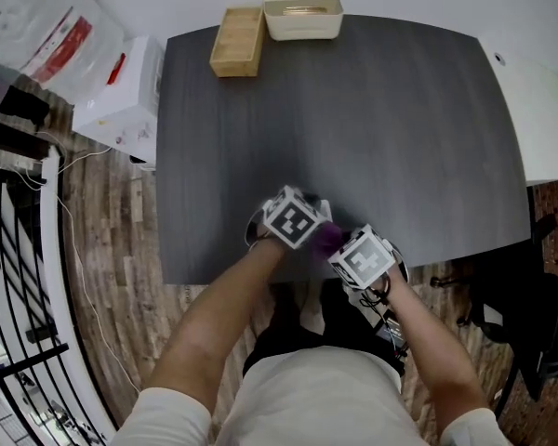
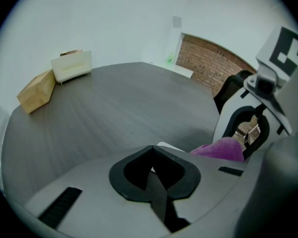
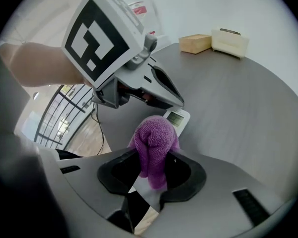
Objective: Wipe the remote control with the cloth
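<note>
Two claws met at the desk's (image 1: 353,110) near edge, bottom centre of the head view. The right claw (image 3: 151,176) pinched the purple cloth (image 3: 154,138) by the white remote (image 3: 178,118), and the left claw (image 2: 154,171) was pressed together just beside it.

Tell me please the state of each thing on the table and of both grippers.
Remote: screen up, mostly hidden.
Cloth: bunched up, clamped.
Left gripper: shut, tips near the remote.
Right gripper: shut on the cloth.
Wooden box: open.
White box: open.
</note>
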Tool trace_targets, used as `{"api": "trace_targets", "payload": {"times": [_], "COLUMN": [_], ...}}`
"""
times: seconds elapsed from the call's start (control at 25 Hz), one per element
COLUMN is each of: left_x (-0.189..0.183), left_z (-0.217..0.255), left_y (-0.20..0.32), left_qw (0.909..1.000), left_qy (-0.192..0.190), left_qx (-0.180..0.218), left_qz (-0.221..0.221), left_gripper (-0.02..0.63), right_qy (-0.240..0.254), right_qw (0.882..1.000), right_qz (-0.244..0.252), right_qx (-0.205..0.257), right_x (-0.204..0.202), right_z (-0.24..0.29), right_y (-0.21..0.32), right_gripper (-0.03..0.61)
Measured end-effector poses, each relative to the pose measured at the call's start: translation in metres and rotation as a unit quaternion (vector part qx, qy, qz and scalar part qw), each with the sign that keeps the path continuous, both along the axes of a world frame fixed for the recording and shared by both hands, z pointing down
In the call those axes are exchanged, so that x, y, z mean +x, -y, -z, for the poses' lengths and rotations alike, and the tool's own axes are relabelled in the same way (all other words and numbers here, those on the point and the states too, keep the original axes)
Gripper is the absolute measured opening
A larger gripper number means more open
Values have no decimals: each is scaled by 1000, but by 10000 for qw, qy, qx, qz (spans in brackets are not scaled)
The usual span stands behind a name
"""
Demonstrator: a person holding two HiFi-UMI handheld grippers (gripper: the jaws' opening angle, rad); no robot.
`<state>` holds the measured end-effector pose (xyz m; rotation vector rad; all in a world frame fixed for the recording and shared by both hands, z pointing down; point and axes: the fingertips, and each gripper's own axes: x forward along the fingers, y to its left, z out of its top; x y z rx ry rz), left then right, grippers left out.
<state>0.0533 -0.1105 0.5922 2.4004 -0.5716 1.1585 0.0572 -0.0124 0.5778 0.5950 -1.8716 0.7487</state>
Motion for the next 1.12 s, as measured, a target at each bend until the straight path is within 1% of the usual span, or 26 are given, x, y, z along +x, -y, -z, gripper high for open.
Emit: {"api": "trace_targets", "payload": {"times": [0.08,0.16,0.2,0.28,0.32,0.36,0.48,0.68,0.8,0.88,1.0,1.04,1.12], "left_x": [-4,-10,-16,-36,-43,-46,-30,-24,-26,-26,-33,-36,-39], "left_z": [0,4,6,8,7,6,2,1,-1,4,19,21,17], "left_y": [-3,-3,0,8,10,11,4,4,3,5,1,-3,-14], "left_qw": [9999,9999,9999,9992,9989,9990,9999,9998,9988,9976,9924,9908,9896], "left_qy": [78,68,130,372,436,414,114,-6,-105,-272,-725,-810,-782], "left_qx": [-50,-60,3,168,181,151,-44,-123,-330,-354,-335,-367,-486], "left_qz": [-42,-55,-52,-8,25,53,86,133,336,537,932,1023,1104], "left_gripper": [3,3,3,3,3,3,4,4,5,5,5,5,5], "right_qy": [-22,-37,-45,-30,-12,-2,-61,-405,-461,-459,-502,-521,-504], "right_qw": [9998,9993,9988,9979,9976,9975,9964,9921,9903,9896,9902,9911,9934], "right_qz": [-177,-381,-491,-651,-685,-707,-840,-1182,-1298,-1319,-1130,-992,-654], "right_qx": [-1,-2,-9,-12,-5,2,6,67,172,338,651,724,790], "right_x": [8,12,13,12,11,11,30,66,79,85,83,79,63], "right_z": [-2,4,5,5,4,3,0,-2,-2,1,6,6,5], "right_y": [-1,3,5,9,11,13,12,10,13,21,42,50,66], "right_gripper": [124,124,124,124,124,124,124,123,124,124,124,124,124]}}
